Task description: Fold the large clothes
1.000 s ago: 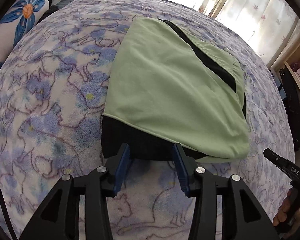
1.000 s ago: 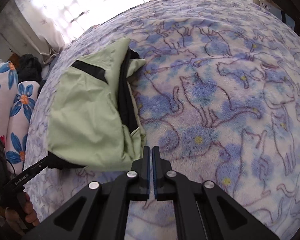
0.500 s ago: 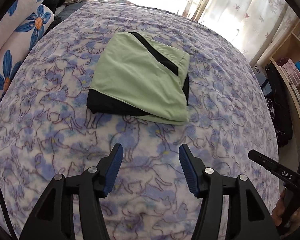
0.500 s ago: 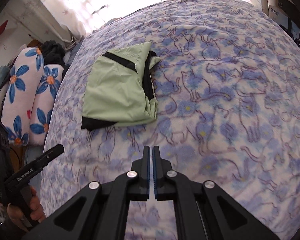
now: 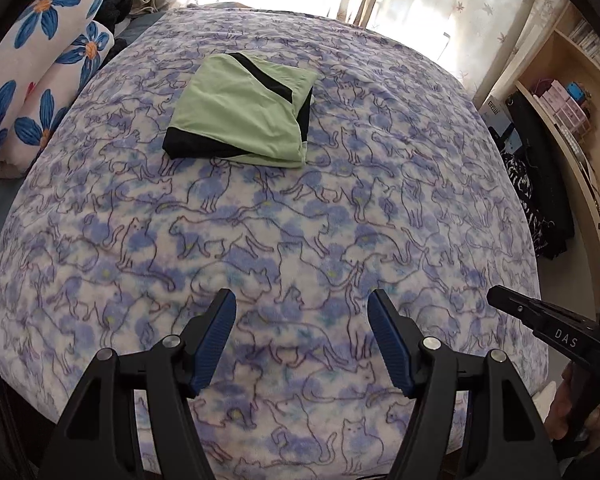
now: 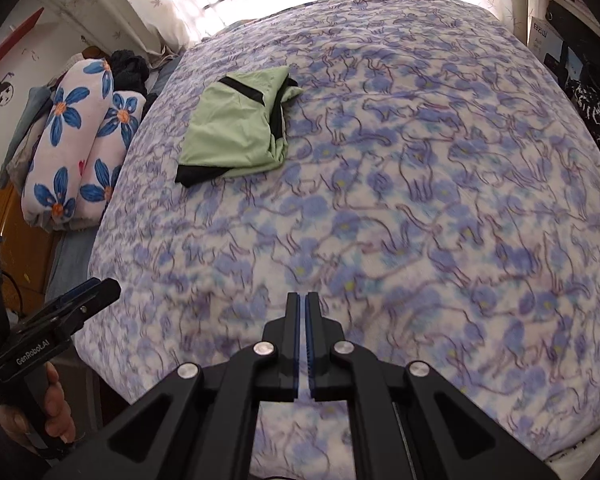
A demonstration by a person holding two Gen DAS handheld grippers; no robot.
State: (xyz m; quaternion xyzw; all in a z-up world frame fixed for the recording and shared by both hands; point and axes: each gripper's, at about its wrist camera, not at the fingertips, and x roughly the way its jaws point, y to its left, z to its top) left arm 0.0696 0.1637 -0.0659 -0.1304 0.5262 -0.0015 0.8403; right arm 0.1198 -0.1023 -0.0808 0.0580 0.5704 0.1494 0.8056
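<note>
The green garment with black trim lies folded in a compact bundle on the far part of the bed, nearer its left side and not far from the flowered pillows. Fold looks done, nothing touching it. The black lower layer sticks out at the near left corner, and the right edge shows loose stacked layers, so the bundle could slump open if the fleece blanket under it gets tugged or someone leans on the mattress.

Left tool is well short of the garment, above the near edge of the bed; its jaws have just been opening and now stand wide with nothing between them. Right tool has its jaws closed together on nothing, also well apart from the cloth.

Main risk, I'd judge: if another fold is wanted, reaching back from here with one tool closed could drag the top layer instead of pinching it. Shelves sit close on the right, a swing hazard.
</note>
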